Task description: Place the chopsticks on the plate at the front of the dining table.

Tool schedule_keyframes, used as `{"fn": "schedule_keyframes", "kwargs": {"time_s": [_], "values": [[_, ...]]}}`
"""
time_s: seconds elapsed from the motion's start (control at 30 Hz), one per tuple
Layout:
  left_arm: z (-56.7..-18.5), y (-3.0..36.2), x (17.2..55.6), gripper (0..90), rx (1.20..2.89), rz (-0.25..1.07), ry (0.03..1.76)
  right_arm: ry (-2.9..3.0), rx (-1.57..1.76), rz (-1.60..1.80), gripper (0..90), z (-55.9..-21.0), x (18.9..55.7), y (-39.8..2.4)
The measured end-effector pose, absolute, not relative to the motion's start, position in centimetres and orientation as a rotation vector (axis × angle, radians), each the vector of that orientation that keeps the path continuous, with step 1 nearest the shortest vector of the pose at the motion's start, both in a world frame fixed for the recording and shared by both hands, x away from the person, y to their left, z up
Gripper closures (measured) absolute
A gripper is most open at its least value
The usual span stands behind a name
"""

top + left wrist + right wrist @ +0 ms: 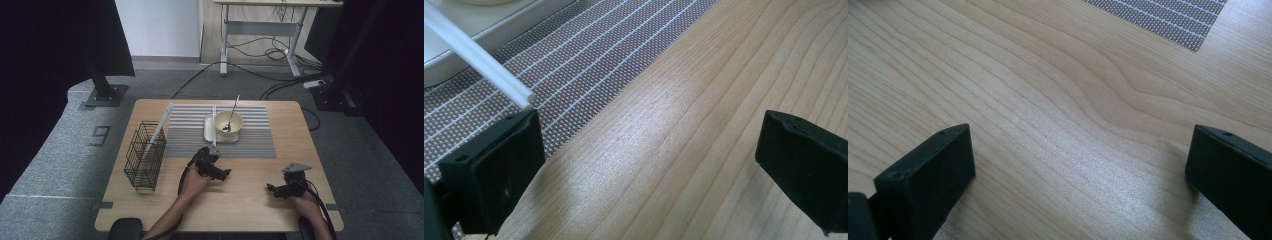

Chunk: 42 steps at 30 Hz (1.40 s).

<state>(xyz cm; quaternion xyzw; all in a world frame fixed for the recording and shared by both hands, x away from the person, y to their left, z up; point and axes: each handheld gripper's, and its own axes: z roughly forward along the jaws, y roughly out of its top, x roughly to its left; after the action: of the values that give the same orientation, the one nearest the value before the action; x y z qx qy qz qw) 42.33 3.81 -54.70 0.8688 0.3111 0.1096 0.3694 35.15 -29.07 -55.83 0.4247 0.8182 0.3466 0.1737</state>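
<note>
Wooden table [250,200] beneath parted fingers [928,175].

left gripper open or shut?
Open. In the left gripper view the left gripper has its two black jaws standing wide apart, with bare wooden table between them and nothing held.

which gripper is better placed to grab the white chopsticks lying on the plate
Left, probably. The left gripper sits open at the striped mat's near edge, and the white chopsticks' tips lie just past one jaw. The right gripper is open over bare table, farther off.
</note>
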Motion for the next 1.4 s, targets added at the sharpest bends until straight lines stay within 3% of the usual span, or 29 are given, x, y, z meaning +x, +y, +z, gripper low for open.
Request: {"fn": "schedule_keyframes", "kwargs": {"time_s": [1.0,1.4], "values": [[-54.8,3.6,42.8,0.0,2.238,0.300,0.807,2.320,1.204,0.983,0.0,-55.8,35.1,-29.1],[-52.8,5.2,41.0,0.0,2.218,0.296,0.770,2.320,1.203,0.983,0.0,-55.8,35.1,-29.1]]}}
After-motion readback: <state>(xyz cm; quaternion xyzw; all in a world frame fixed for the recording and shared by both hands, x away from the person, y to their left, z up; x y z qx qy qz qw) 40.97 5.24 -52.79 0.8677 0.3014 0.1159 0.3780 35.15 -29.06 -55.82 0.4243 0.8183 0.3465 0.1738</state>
